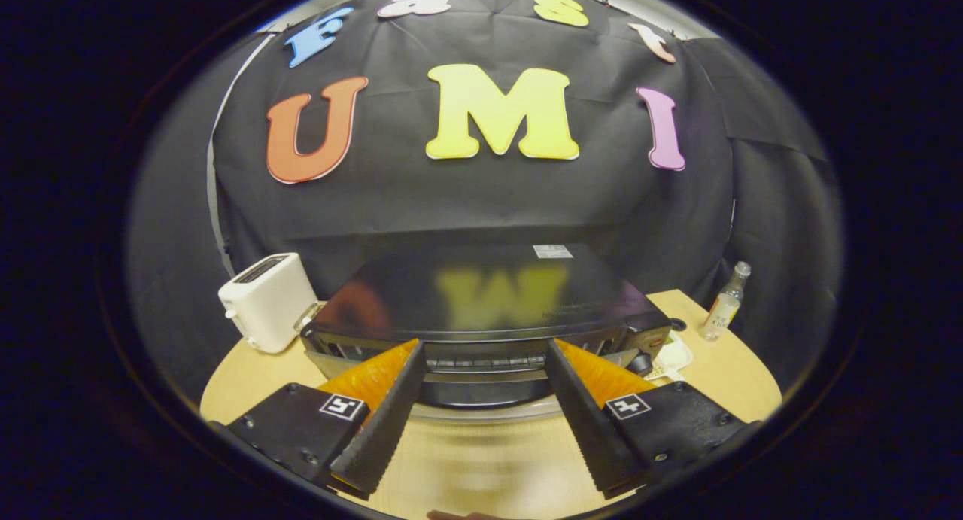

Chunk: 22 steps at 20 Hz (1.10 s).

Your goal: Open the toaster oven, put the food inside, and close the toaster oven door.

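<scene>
The claw [485, 345] is spread wide with nothing in it, right in front of the black toaster oven [489, 298] on the table [481, 460].

My gripper [485, 347] is spread wide open right now, nothing pinched between the fingers. Left finger [384, 418] slants up toward about 1 o'clock, right finger [583, 418] leans toward 11, so the tips angle in toward each other but stay well apart. Each finger sits on a dark block at its base, left one down around 7 o'clock, right one around 5. Whole thing is level and pointing straight ahead, slightly downward.
</scene>
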Motion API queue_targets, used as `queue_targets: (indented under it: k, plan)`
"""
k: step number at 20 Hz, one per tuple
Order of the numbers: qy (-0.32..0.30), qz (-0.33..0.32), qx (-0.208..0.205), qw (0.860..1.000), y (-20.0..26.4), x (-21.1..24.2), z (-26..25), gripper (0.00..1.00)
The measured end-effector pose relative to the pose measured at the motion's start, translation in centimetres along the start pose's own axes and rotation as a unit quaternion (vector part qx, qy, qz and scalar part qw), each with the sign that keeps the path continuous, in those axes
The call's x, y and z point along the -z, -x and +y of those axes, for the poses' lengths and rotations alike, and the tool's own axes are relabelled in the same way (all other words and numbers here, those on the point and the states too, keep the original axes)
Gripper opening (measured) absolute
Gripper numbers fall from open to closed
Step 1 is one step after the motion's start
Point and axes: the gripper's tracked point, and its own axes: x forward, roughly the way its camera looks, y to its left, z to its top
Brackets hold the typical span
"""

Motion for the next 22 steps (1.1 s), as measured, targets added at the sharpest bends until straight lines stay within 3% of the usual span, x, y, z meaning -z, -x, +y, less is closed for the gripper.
queue_targets:
  k: [16,22]
  plan:
    - [0.003,0.122,-0.009,0.993,6.9,10.2,-0.8,1.0]
    - [0.01,0.113,-0.009,0.994,7.9,11.4,-0.7,1.0]
